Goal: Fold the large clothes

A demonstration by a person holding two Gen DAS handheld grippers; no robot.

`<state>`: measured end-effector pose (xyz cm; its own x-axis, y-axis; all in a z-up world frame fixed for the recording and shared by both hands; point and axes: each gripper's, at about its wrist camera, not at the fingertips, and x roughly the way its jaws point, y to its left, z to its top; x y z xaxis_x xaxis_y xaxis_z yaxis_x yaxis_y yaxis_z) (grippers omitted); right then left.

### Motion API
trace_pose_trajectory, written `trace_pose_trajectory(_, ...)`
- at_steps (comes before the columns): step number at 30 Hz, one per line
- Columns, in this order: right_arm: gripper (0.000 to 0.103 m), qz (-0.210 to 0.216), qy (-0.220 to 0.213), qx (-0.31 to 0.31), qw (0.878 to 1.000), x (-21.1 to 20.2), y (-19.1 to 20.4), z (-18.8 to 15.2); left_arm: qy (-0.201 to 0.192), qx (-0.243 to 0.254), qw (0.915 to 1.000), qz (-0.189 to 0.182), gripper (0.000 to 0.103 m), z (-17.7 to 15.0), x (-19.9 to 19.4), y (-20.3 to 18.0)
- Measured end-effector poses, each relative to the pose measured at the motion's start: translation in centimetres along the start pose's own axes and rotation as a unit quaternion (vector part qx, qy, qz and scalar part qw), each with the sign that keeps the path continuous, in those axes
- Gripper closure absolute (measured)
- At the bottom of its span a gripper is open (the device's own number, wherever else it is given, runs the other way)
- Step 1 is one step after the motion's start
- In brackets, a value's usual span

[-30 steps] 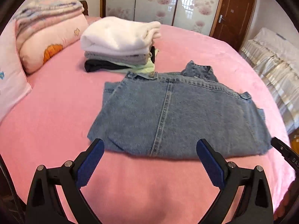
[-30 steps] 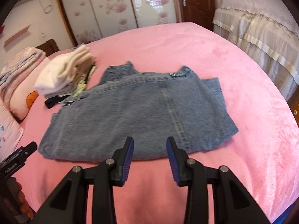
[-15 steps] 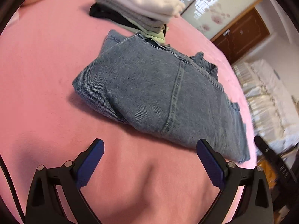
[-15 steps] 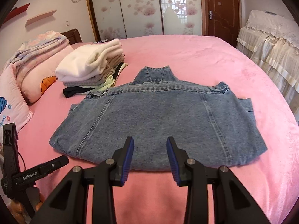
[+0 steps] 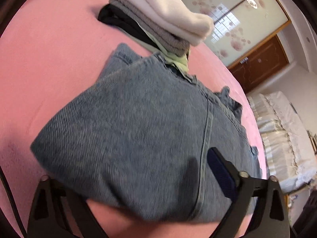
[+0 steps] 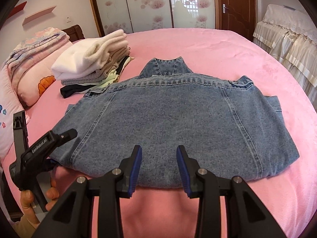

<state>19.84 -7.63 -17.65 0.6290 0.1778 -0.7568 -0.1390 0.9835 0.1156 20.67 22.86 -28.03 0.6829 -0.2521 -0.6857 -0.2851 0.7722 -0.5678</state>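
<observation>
As laid back-up on pink bed (image 6: pixel 227 45), denim jacket (image 6: pixel 178 119) looks heavy, stiff, thick at seams; best gripped at bottom hem corners. Straddled at left corner by left gripper (image 5: pixel 142 194), wide open, unclosed. Directly ahead of right gripper (image 6: pixel 159 170), half-open, empty. Folded stack (image 6: pixel 93 63) beyond-left.

Jacket (image 6: pixel 176 119) on bed (image 6: pixel 227 45) (stack (image 6: pixel 93 61) behind-left).

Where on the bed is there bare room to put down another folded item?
Bare pink bedspread lies beyond the denim jacket collar and to its right, toward the draped furniture. Crowded: the folded pile touching the jacket's left shoulder, pillows behind.
</observation>
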Motion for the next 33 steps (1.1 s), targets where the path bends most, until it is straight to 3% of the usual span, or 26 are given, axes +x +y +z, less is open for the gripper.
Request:
trace_pose_trajectory(2,0.067,-0.004,-0.002,-0.004,1.000,0.5,0.0,0.2,-0.016,0.002,0.9996,0.025,0.049,0.4,-0.2,-0.3)
trace_pose_trajectory(4,0.067,-0.008,-0.007,-0.009,1.000,1.0,0.0,0.6,-0.024,0.006,0.9981,0.056,0.072,1.0,-0.6,-0.6)
trace_pose_trajectory(5,0.067,-0.012,-0.010,-0.013,1.000,1.2,0.1,0.8,-0.027,0.006,0.9981,0.055,0.075,1.3,-1.1,-0.6)
trace_pose_trajectory(11,0.068,-0.032,-0.017,-0.054,0.998,4.3,0.3,1.8,-0.075,0.054,0.9928,0.077,0.079,1.3,-4.0,-4.6)
trace_pose_trajectory(14,0.076,-0.017,0.027,-0.070,0.997,7.4,0.2,0.9,-0.108,0.082,0.9889,0.061,0.080,1.3,-6.1,-7.8)
trace_pose_trajectory(18,0.076,0.008,0.023,-0.061,0.998,8.2,-0.7,0.2,-0.138,0.150,0.9786,0.033,0.081,0.1,-8.1,-13.3)
trace_pose_trajectory(20,0.076,0.026,0.026,-0.045,0.998,8.2,-1.4,0.3,-0.152,0.191,0.9697,0.002,0.091,-0.8,-9.0,-16.8)
trace_pose_trajectory(25,0.078,0.100,0.037,0.021,0.994,6.3,-4.4,0.8,-0.133,0.248,0.9592,-0.026,0.091,-2.6,-7.2,-24.4)
trace_pose_trajectory(27,0.078,0.113,0.018,0.057,0.992,3.8,-6.7,0.8,-0.121,0.260,0.9571,-0.041,0.091,-3.5,-6.5,-26.6)
trace_pose_trajectory(29,0.078,0.090,-0.013,0.069,0.993,0.9,-9.4,0.3,-0.107,0.271,0.9550,-0.058,0.091,-4.8,-5.6,-28.9)
trace_pose_trajectory(33,0.078,0.001,-0.041,0.083,0.996,-3.4,-15.3,-1.4,-0.058,0.298,0.9494,-0.081,0.091,-8.9,-2.0,-33.3)
